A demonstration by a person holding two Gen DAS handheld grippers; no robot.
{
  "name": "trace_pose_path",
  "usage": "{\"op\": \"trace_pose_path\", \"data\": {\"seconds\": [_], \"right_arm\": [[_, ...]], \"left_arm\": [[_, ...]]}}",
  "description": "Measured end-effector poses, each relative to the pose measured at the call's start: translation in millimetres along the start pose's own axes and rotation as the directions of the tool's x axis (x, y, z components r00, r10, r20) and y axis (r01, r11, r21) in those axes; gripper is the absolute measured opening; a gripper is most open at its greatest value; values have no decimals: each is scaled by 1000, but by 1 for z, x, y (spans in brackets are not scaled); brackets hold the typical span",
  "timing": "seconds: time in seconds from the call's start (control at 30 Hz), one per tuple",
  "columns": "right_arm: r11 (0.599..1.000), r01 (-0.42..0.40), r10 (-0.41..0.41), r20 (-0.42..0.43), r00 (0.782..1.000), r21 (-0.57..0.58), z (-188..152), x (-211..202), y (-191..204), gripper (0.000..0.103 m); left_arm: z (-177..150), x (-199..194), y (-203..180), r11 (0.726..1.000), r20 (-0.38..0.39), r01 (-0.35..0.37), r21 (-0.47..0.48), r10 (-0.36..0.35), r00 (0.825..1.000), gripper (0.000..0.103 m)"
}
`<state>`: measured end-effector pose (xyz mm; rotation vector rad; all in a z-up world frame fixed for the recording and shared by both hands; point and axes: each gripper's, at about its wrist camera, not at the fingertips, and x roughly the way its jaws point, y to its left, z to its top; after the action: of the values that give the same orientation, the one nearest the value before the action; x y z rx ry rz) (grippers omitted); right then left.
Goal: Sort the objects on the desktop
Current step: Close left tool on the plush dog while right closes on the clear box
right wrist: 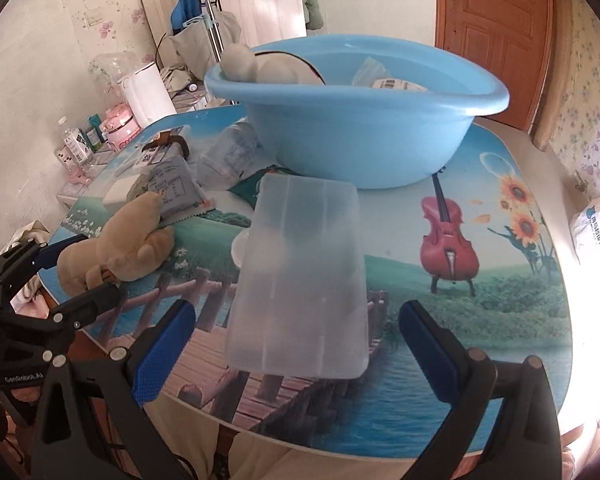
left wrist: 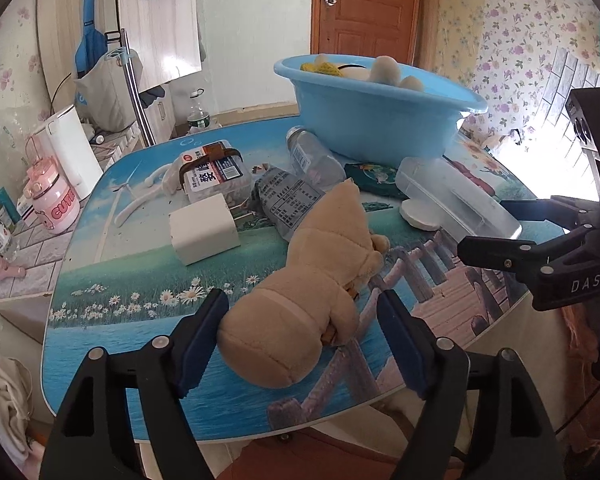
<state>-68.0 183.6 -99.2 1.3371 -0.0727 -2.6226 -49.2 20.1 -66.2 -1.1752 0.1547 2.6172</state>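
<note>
The left gripper (left wrist: 300, 344) has its fingers spread around the plush (left wrist: 300, 292) at the bench's (right wrist: 500, 312) near edge; the right gripper's (right wrist: 296, 344) fingers are spread beside the clear box (right wrist: 300, 280).

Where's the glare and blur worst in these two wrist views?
Left wrist: blown-out daylight at the right edge behind the right gripper; plush sharp; heavy fisheye bend at the borders. Right wrist: white washout at the far right edge over the table; packet and bottle soft, clear box hazy; basin crisp.
</note>
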Motion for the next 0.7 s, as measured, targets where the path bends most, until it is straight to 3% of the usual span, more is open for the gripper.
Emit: {"op": "trace_pose_path", "data": {"seconds": [0.07, 0.1, 0.17, 0.2, 0.47, 0.7], "right_arm": [[1000, 21, -21, 18, 1000, -3, -1, -1, -3, 102], [999, 37, -37, 26, 999, -9, -2, -2, -4, 93], [1000, 8, -7, 31, 999, -9, -3, -4, -10, 68], [1000, -1, 1, 29, 1000, 4, -3, -4, -14, 60], [991, 132, -134, 59, 989, 39, -14, -16, -43, 60], [980, 193, -196, 82, 977, 43, -14, -6, -51, 62]], "left_arm": [[0, 3, -1, 1000, -5, -8, 2, 8, 1000, 75], [0, 4, -1, 1000, -3, -14, 5, 14, 1000, 60], [0, 5, -2, 1000, -9, -7, 12, 7, 1000, 60], [1, 5, -2, 1000, -8, -6, 11, 6, 1000, 60], [6, 1, -1, 999, 10, -20, -33, 20, 1000, 60], [7, 7, -6, 999, -7, -34, -32, 34, 999, 60]]}}
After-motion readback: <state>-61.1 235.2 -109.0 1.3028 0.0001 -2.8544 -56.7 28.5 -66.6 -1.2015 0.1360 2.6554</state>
